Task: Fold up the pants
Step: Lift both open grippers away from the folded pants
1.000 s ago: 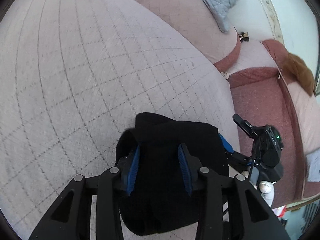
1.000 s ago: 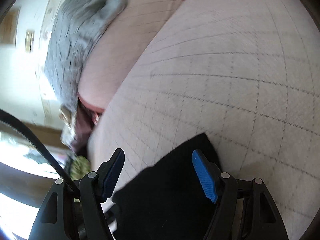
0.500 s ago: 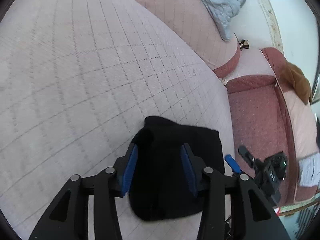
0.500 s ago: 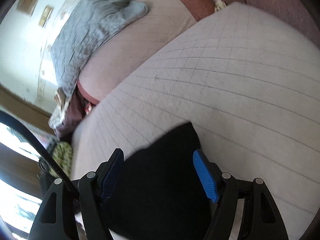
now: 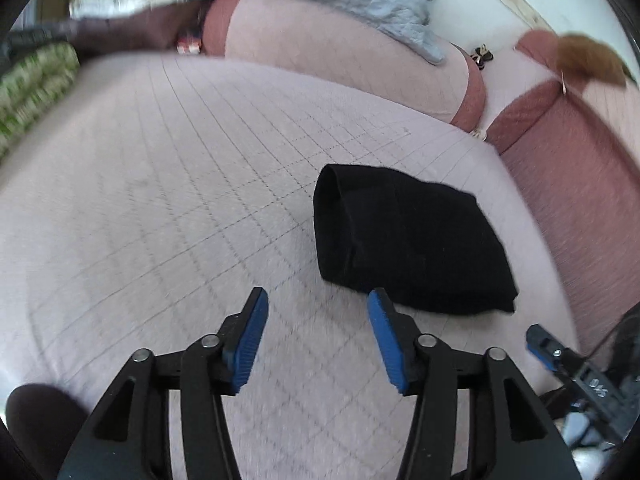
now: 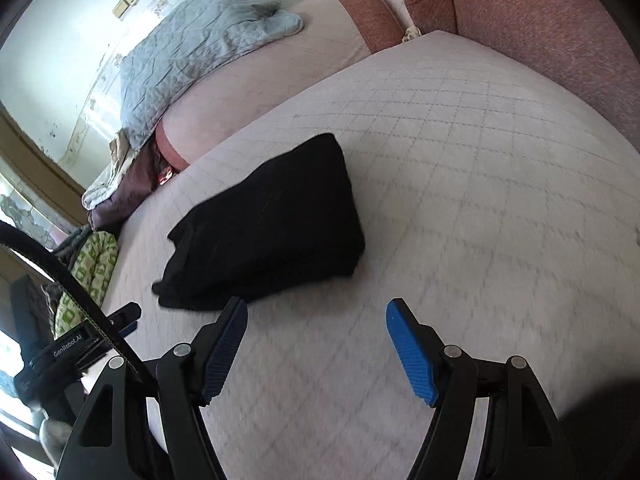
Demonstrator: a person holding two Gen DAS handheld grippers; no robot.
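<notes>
At the far left of the left wrist view a green patterned cushion (image 5: 28, 80) lies off the edge of the quilted pink cushion (image 5: 168, 184), which serves as the work area. The left tongs (image 5: 318, 312) stand released, nothing between the blue pads, hovering above bare quilting just short of the near edge of the pants (image 5: 408, 244). The pants, black, lie as a compact folded bundle toward the right part of the cushion, near the red sofa back (image 5: 580, 184). In the right wrist view the right tongs (image 6: 316, 320) are likewise released and empty, with the pants (image 6: 272, 224) lying ahead and to their left, the left pad close to the bundle's near edge but apart from it. Orientation: the bundle is a rough rectangle; in the right wrist view its long axis runs from the near-left corner, toward the sofa's front edge, up to the far-right corner pointing at the back cushions. A rounded folded edge shows on its left side in the left wrist view; which end holds the waistband cannot be told. Risks, as judged: the layers look loosely stacked, so a sideways brush from either pad could spill the fold; the near corner sits close to the cushion's front edge and could slide off if nudged.
</notes>
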